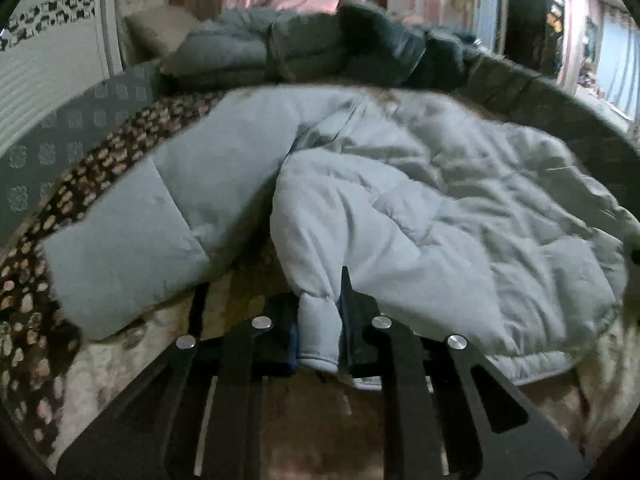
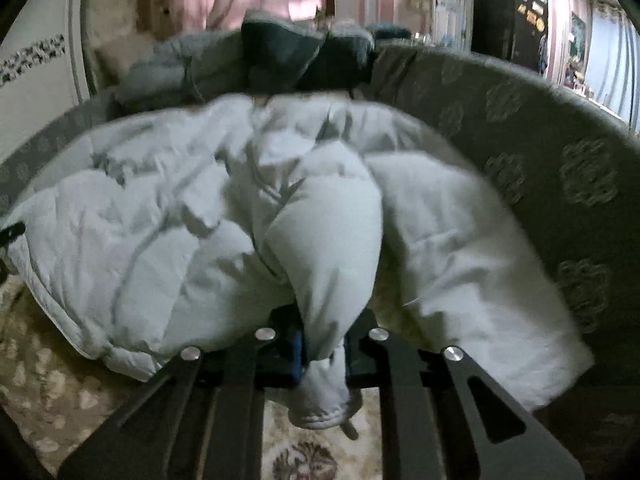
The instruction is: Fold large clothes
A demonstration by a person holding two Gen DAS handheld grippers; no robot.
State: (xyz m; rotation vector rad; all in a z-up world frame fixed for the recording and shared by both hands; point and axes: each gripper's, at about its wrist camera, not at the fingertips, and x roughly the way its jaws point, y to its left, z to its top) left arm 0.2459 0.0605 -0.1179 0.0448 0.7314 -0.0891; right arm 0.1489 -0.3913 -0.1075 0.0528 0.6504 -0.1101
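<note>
I have the pale padded jacket (image 1: 420, 200) spread across the bed (image 1: 60, 148), its body lying on the patterned blanket (image 1: 24, 300) with 1 sleeve stretched out to the left. My left gripper (image 1: 320, 332) has its jaws pinching a cuffed end of the jacket, and my right gripper (image 2: 324, 352) has its jaws clamped on another cuff (image 2: 320, 408), which hangs down past them. I judge I hold these 2 ends so the bulky fabric lifts evenly for a fold. No container shows; only a dark heap of clothing (image 2: 248, 60) sits at the far end of the bed.
</note>
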